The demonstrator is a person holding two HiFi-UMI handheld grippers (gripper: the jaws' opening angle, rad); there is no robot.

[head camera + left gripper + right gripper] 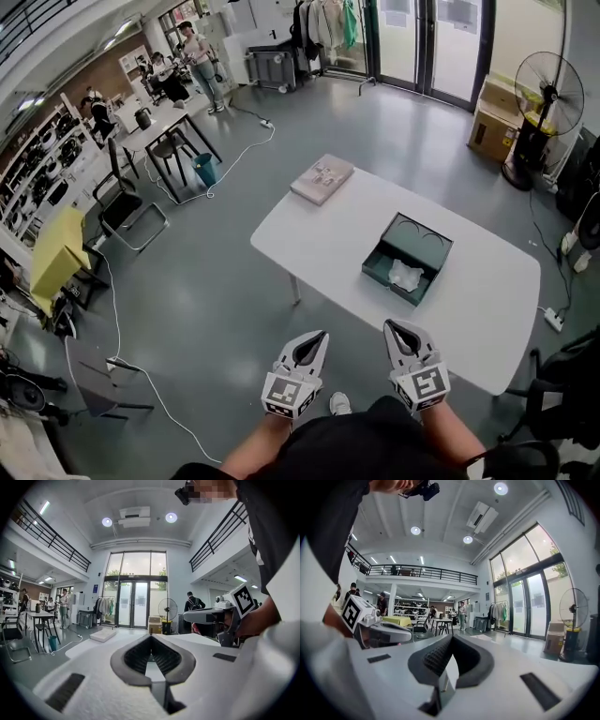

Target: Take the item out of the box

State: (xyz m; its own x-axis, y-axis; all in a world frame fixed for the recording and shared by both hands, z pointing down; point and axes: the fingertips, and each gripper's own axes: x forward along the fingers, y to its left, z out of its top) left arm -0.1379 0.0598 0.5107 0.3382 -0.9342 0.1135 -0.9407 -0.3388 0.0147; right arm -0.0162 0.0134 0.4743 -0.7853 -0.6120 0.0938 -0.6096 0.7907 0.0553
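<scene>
Item (406,275): white, crumpled, sitting in the near part of the open dark green box (417,242). Can't tell what it's made of. Far part of the box shows two round recesses.

Box is mid-worktop (487,309), white top, angled to its edges. Nothing is touching the box or the item.

Both claws are well short of it, on the near side. Left claw (312,339) is near-left of the box, over the floor just off the worktop's near edge. Right claw (398,330) is almost straight in front of the box, at the near edge.

Left claw: jaws pressed together, nothing between them. Right claw: same, pressed together and empty.

Hands: both forearms come in from the near side, held side by side a little apart. The claws point away toward the worktop, roughly level, marker cubes facing up.

Also on the worktop: a flat pale box (322,178) at the far left corner, well apart from the green one.

Beyond: a standing fan (548,94) far right with a cardboard carton (495,122) beside it. Desks, chairs and people far left.
</scene>
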